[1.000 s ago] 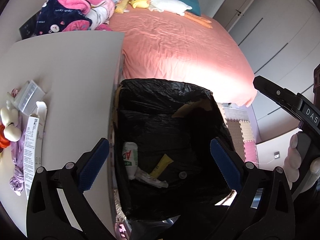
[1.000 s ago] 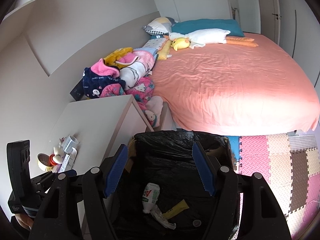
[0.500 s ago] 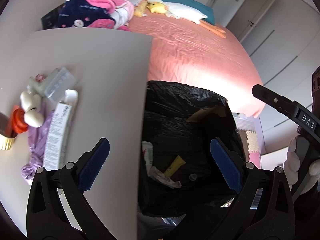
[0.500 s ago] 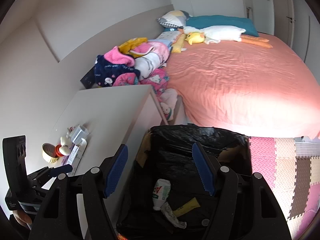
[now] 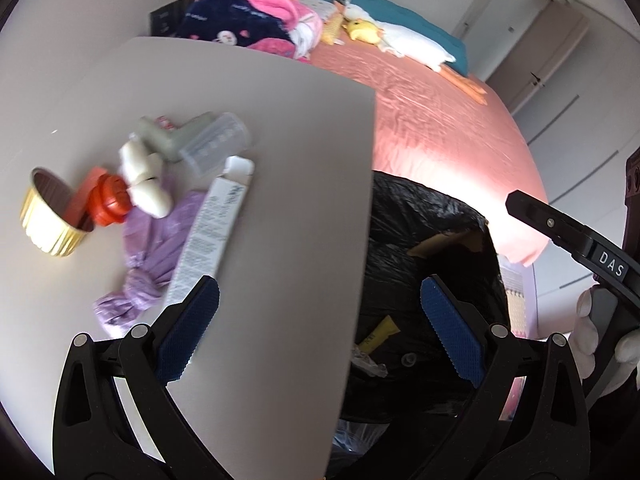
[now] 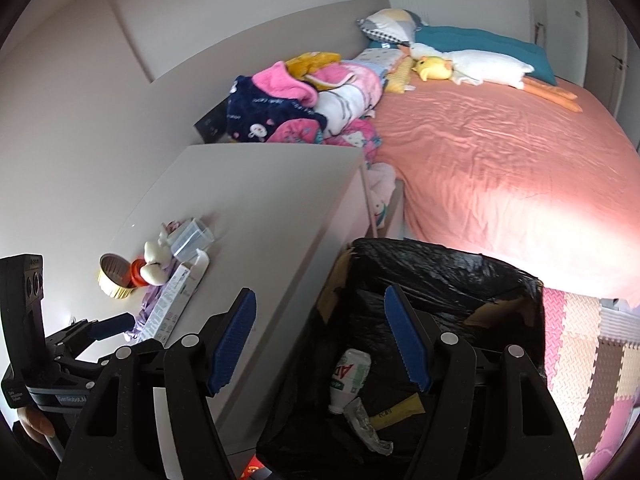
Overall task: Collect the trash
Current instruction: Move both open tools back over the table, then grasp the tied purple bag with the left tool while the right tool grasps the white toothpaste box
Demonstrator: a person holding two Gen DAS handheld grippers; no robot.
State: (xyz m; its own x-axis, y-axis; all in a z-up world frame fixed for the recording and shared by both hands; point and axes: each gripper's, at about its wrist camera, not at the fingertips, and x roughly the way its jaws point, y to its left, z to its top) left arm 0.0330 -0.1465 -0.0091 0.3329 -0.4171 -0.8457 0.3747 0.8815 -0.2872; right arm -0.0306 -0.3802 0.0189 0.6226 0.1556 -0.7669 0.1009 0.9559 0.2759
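Beside the pink bed, both grippers, left [image 5: 318, 330] and right [image 6: 320, 342], gape empty; the long white carton [image 5: 210, 240] overlaps crumpled purple plastic [image 5: 150, 248], so grabbing it may drag neighbouring clutter off the table.

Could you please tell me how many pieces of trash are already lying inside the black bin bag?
3 visible: a white bottle, a yellow tube right of it, and a crumpled clear wrapper below. The bag's folds may hide more.
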